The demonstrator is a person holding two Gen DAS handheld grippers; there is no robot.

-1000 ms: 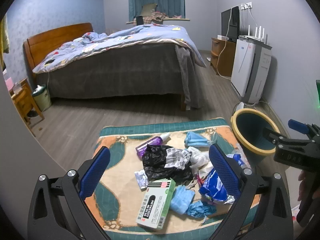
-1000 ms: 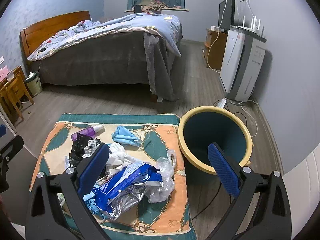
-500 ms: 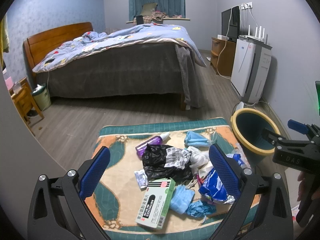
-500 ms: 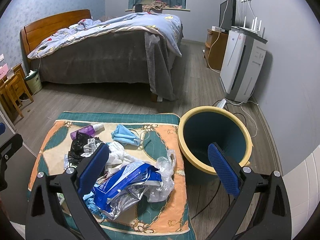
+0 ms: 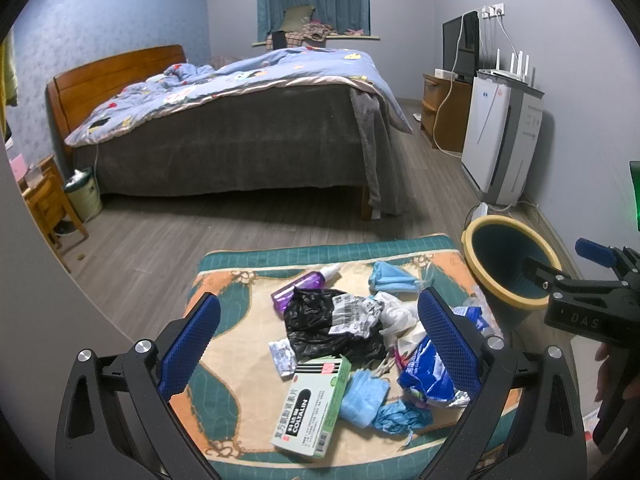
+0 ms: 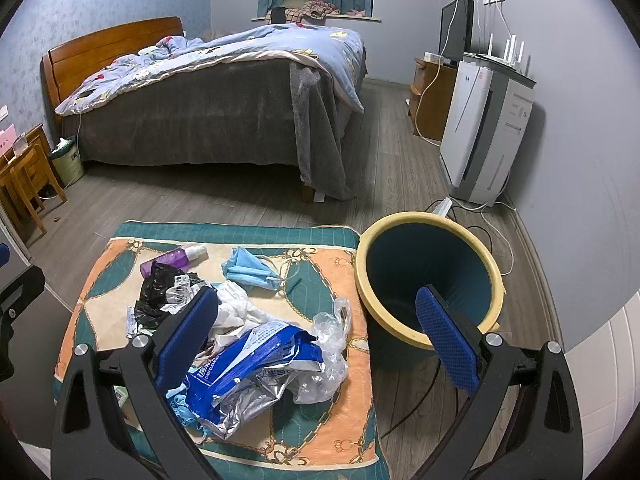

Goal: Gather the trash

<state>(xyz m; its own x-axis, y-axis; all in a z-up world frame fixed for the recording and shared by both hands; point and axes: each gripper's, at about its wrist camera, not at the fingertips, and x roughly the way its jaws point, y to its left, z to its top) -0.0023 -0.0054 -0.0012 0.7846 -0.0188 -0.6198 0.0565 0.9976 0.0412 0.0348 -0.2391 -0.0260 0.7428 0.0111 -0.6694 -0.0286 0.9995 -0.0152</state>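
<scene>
Left gripper [image 5: 318, 338] hovering over trash pile, fingers spread wide, gripping nothing. Right gripper [image 6: 316, 334] likewise gaping, empty, straddling gap between blue foil bag [image 6: 252, 364] and bin [image 6: 428, 276].

Trash lying on patterned mat [image 6: 320, 420]: black plastic bag [image 5: 324, 326], green medicine box [image 5: 312, 404], blue masks [image 5: 394, 278], purple bottle [image 5: 294, 286]. Bin standing on floor, touching mat's right edge. Bed [image 5: 240, 120] sitting well behind.
</scene>
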